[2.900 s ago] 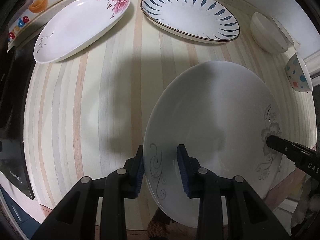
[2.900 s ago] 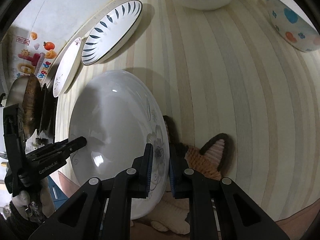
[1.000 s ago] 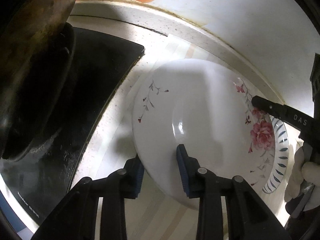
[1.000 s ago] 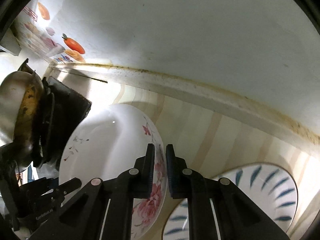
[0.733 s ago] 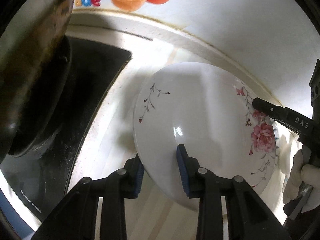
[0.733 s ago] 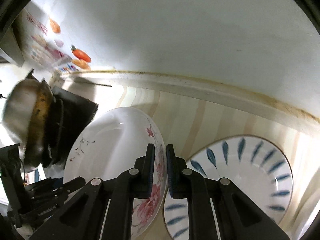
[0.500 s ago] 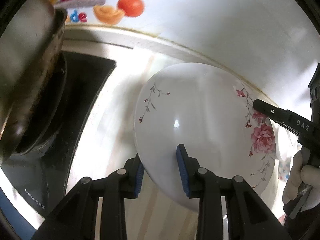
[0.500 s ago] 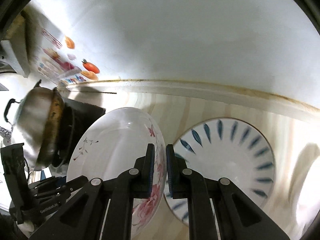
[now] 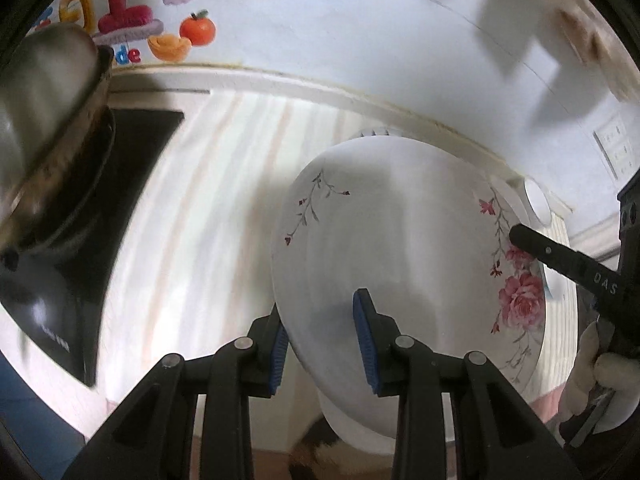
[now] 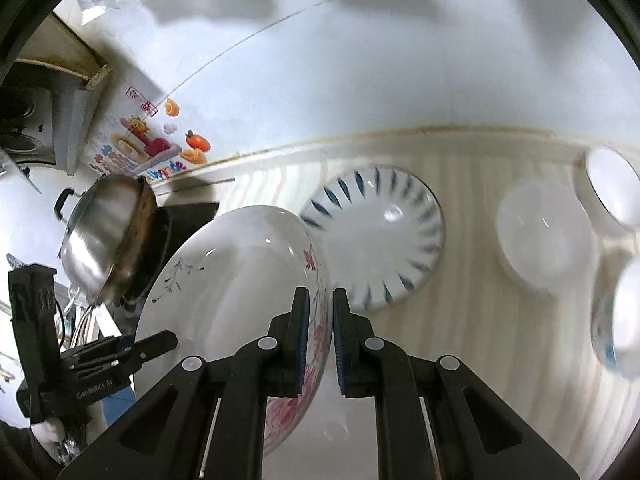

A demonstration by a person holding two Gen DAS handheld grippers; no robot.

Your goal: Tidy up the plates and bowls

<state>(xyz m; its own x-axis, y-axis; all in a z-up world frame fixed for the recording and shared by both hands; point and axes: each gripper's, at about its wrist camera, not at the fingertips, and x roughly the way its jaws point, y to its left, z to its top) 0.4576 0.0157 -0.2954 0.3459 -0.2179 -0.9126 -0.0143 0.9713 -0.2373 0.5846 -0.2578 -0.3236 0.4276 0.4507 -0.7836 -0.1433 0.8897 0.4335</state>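
A home kitchen: a pale striped countertop (image 10: 460,320) ran along a white wall bearing a cartoon sticker of fruit and letters (image 9: 132,28). A steel wok (image 10: 104,240) sat on a black cooktop (image 9: 100,184), and a blue-patterned plate (image 10: 380,240) and white bowls (image 10: 544,236) lay on the counter.

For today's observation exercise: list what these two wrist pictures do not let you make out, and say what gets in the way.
- Left wrist view: most of the blue-patterned plate is hidden behind the rose plate.
- Left wrist view: whether the left claw truly pinches the rim; its pads sit apart.
- Right wrist view: the bowls at right are blurred and glared; the lowest is cut by the edge.
- Both views: the pot is motion-blurred, its contents unseen.
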